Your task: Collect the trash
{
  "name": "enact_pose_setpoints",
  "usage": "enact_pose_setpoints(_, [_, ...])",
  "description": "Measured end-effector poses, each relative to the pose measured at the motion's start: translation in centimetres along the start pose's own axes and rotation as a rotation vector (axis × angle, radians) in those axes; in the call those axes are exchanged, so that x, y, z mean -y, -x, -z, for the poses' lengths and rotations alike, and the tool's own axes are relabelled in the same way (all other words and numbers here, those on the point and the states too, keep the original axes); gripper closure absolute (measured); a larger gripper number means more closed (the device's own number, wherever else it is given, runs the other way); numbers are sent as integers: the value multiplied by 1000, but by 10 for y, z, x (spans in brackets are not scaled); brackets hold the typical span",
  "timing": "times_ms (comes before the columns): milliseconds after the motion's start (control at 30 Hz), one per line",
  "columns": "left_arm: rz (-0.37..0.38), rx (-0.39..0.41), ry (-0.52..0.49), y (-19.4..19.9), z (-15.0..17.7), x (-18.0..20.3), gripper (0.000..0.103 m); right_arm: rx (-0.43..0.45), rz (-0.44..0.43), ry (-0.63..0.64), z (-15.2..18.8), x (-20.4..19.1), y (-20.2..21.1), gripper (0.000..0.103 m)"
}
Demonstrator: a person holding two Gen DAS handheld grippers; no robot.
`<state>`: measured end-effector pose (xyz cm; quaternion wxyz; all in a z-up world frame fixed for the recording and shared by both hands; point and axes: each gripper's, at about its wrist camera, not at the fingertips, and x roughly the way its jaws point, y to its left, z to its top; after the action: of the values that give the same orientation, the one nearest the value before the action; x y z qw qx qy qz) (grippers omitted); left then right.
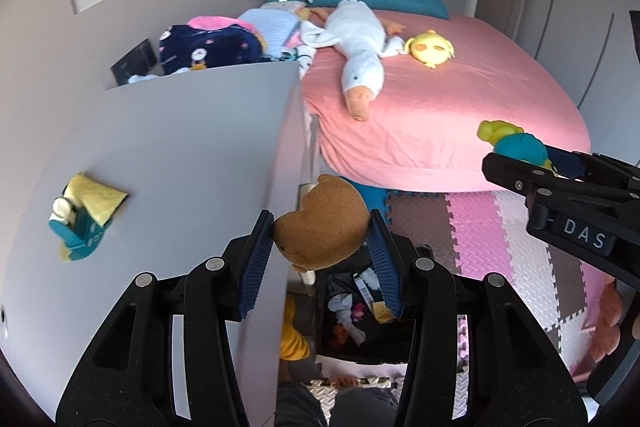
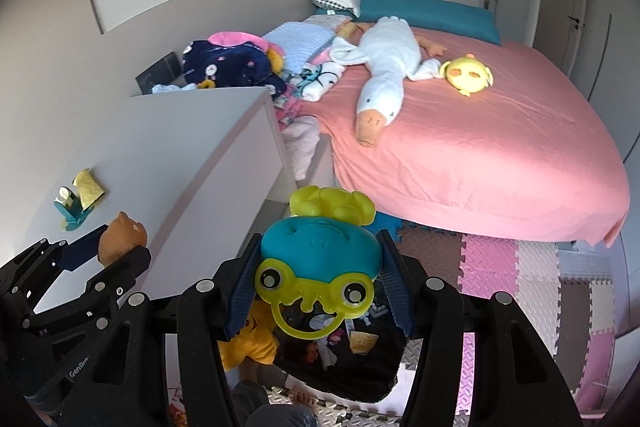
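Note:
My left gripper is shut on a brown bear-shaped toy, its blue pads pressed on both sides. It hangs beside the edge of a white dresser, above a black bin of mixed litter on the floor. My right gripper is shut on a teal toy with a yellow-green face and ring, also over the bin. The left wrist view shows the right gripper and teal toy at the right. In the right wrist view, the left gripper and brown toy are at the left.
A teal and yellow item lies on the dresser top. The pink bed carries a white goose plush, a yellow plush and piled clothes. Foam mat tiles cover the floor. A yellow garment lies beside the bin.

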<state>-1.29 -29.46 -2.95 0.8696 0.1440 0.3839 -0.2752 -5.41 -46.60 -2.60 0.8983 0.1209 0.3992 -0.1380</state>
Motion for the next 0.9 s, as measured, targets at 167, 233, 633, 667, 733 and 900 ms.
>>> enact_pose_setpoints(167, [16,-17,-39,-9,0,19,55,-17,15,-27,2,14,-7,46])
enact_pose_setpoints(233, [40,-47,-63,-15,1,25,37,-32,30,-29,2,16,-11,36])
enact_pose_setpoints(633, [-51,-48,-39,-20,10,8,6,-36,61,-76,7,27,-21,18])
enact_pose_setpoints(667, [-54,-48,-34,-20,10,6,6,-36,58,-74,7,25,-22,18])
enact_pose_setpoints(733, [-56,-46,-20,-18,12,1,6,-37,48,-68,7,20,-22,18])
enact_pose_setpoints(900, [-67,-35,6,-12,16,-14,6,-42,15,-42,6,2,-23,18])
